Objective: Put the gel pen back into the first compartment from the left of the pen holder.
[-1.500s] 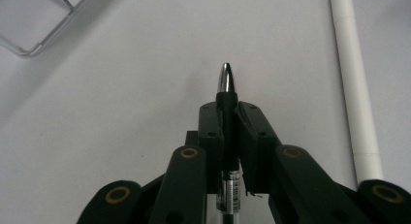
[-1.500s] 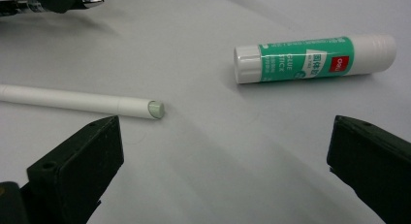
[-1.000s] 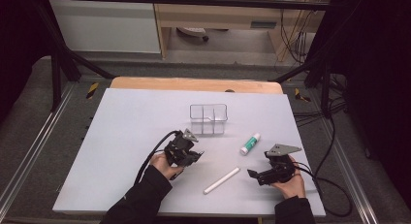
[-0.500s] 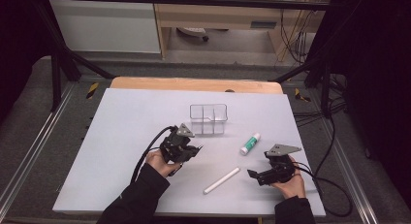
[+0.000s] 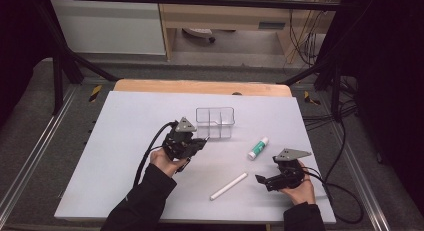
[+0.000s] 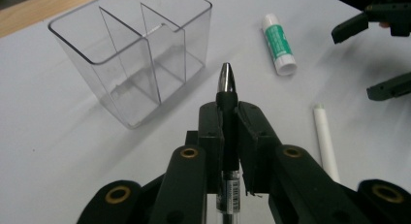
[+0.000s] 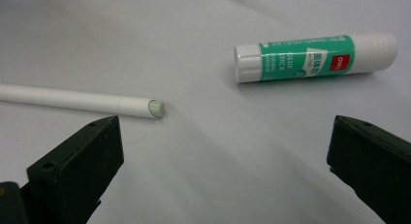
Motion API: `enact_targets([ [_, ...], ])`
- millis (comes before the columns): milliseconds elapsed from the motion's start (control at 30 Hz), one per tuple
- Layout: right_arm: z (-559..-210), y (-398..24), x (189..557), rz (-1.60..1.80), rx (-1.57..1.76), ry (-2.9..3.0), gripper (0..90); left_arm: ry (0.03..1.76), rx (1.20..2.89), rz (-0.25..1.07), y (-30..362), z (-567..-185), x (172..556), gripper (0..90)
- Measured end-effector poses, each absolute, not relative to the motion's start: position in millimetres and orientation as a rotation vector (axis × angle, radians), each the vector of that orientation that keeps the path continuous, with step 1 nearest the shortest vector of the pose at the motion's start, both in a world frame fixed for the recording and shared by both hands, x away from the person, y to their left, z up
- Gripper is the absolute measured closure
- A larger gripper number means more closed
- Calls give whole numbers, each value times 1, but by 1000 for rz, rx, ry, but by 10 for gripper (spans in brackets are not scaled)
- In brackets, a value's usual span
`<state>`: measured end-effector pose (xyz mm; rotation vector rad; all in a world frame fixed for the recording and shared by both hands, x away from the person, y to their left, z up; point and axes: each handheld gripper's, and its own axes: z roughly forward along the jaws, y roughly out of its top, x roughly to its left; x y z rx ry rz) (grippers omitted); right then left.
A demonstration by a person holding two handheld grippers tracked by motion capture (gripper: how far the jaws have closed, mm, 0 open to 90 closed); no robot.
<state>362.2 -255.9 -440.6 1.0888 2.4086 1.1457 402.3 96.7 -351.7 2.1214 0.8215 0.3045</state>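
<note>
The left tool is clamped on a black gel pen, its jaws pressed flat against both sides of the rubbery grip section, the silver tip poking out just past them and the clear barrel with its barcode label running back between the jaw arms. A pen like this is light and stiff, so it should carry without sagging; the rubber section where it is held looks like the best place to pinch it, since the smooth clear barrel behind would be likelier to slip or roll. Just ahead of the pen tip and a little to one side stands a clear plastic organiser, divided into compartments and thin-walled; I judge it light enough to skid if the pen knocks its rim.

The right tool hangs with its jaws wide apart and nothing between them. Just beyond one jaw lies the capped end of a white pen, flat on the white worktop. Farther ahead, toward the other jaw, lies a green-labelled glue stick, on its side.
</note>
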Motion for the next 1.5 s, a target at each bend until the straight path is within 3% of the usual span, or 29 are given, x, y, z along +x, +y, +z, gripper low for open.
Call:
enact_targets([
  [1500, -442, -258, 363, 1157, 1103, 2413, 1, 867, 1826, 425, 86, -302, 455, 801],
])
